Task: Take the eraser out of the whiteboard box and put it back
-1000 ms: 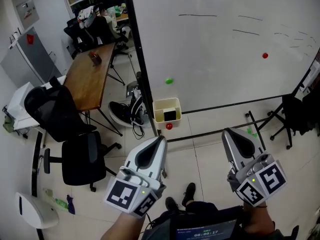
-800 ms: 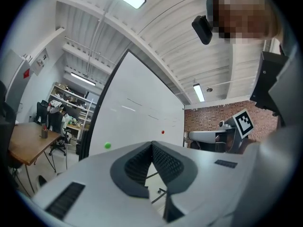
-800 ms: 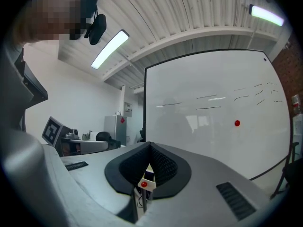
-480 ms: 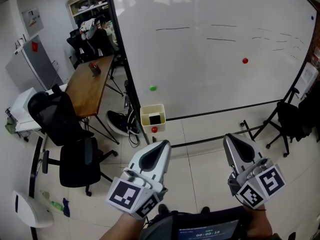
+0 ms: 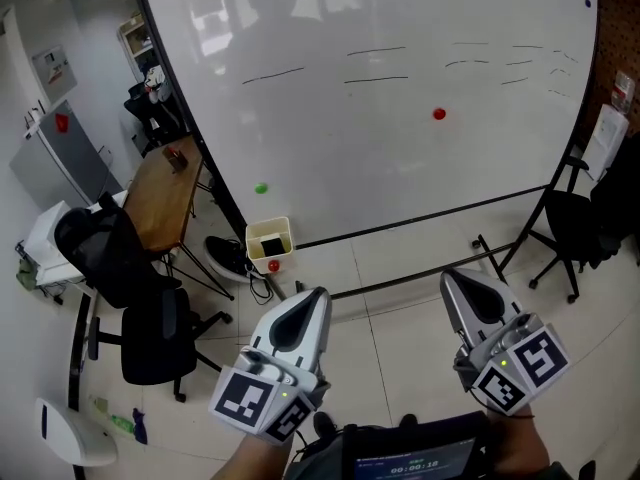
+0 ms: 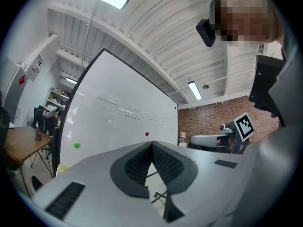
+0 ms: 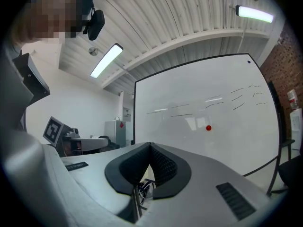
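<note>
The left gripper [image 5: 316, 294] has its two grey jaws pressed together with nothing between them. The right gripper [image 5: 449, 277] is closed and empty in the same way. Both are held low, side by side, above the pale tiled floor [image 5: 400, 320], and they point toward the large white whiteboard [image 5: 380, 88]. At the lower left corner of this board is a small pale yellow plastic box [image 5: 287, 238]. The black eraser [image 5: 270, 245] lies inside it, well apart from both grippers. A round red magnet [image 5: 274, 265] sits on the front of the box. A brown wooden table [image 5: 160, 193] stands to the left.
</note>
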{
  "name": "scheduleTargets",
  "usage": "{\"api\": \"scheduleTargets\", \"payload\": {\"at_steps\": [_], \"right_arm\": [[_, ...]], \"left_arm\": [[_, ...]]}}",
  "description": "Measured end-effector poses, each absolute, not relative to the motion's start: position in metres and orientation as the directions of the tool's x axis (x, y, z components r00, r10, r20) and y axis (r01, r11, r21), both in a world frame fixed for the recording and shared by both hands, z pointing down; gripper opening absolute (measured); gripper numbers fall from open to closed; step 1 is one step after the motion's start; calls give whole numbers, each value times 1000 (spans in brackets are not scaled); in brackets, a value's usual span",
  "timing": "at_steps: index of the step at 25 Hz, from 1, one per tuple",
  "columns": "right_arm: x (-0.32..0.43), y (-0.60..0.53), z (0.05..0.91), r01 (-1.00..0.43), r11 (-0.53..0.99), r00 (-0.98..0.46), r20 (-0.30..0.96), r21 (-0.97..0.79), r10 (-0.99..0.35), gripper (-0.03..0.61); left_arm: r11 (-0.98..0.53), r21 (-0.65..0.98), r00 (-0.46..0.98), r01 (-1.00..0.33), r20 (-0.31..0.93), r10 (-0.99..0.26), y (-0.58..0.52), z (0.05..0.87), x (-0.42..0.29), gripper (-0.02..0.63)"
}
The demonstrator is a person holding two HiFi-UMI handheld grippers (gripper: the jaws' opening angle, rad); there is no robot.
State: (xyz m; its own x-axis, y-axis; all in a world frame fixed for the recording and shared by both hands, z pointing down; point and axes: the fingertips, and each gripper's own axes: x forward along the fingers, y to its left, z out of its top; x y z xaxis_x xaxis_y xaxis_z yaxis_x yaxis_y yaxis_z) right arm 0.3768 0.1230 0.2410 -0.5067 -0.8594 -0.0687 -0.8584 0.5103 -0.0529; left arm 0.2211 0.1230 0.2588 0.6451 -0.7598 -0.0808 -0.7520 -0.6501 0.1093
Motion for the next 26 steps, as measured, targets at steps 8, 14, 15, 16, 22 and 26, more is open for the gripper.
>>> {"api": "scheduleTargets", "payload": {"at_steps": [8, 14, 15, 16, 22, 26], "right_arm": [[389, 131, 236, -854, 519, -515, -83, -36, -853, 12], [388, 130, 234, -850, 526, -522, -83, -27, -849, 12], [387, 130, 234, -851, 524, -521, -83, -26, -850, 12], [387, 129, 234, -852, 523, -519, -83, -26, -851, 12], [380, 126, 234, -855, 518, -515, -80, -22, -853, 12], [376, 124, 235, -857, 515, -512, -79, -25, -856, 12]], "left_arm": [[-647, 112, 643, -754, -74, -763, 128, 261, 236, 25], [-648, 117, 644, -753, -72, -761, 127, 264, 237, 25], [-649, 117, 645, -752, -73, -761, 126, 264, 237, 25], [-649, 116, 646, -751, -72, -760, 125, 264, 236, 25], [-652, 120, 649, -748, -69, -757, 123, 264, 229, 24], [-657, 117, 653, -745, -71, -754, 122, 264, 226, 23]]}}
